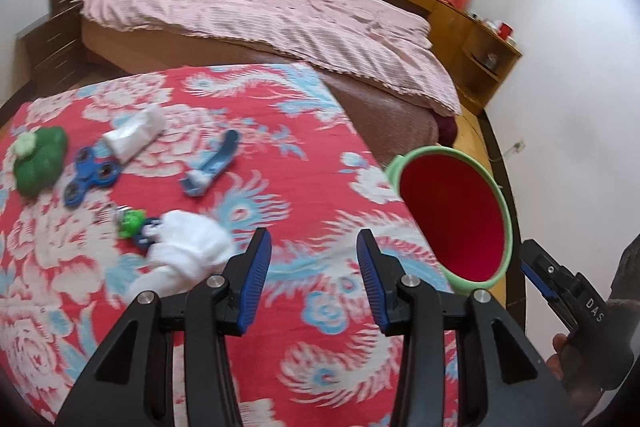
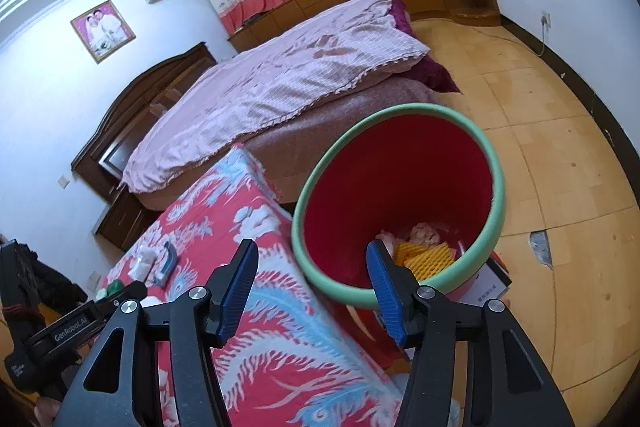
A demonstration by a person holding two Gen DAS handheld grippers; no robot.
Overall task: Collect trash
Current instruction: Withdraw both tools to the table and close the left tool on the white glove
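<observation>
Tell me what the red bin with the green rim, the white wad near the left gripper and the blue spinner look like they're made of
Bin: probably smooth moulded plastic, with an even red wall and a rounded green rim.
White wad: looks like crumpled tissue or soft paper, matte and creased; the blur leaves thin cloth possible.
Blue spinner: likely hard glossy plastic, with darker round inserts in its lobes that may be metal.

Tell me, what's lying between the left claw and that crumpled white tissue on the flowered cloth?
Nothing: in the left wrist view only bare flowered cloth separates the open, empty left gripper from the crumpled tissue, which lies just left of its left finger.
</observation>
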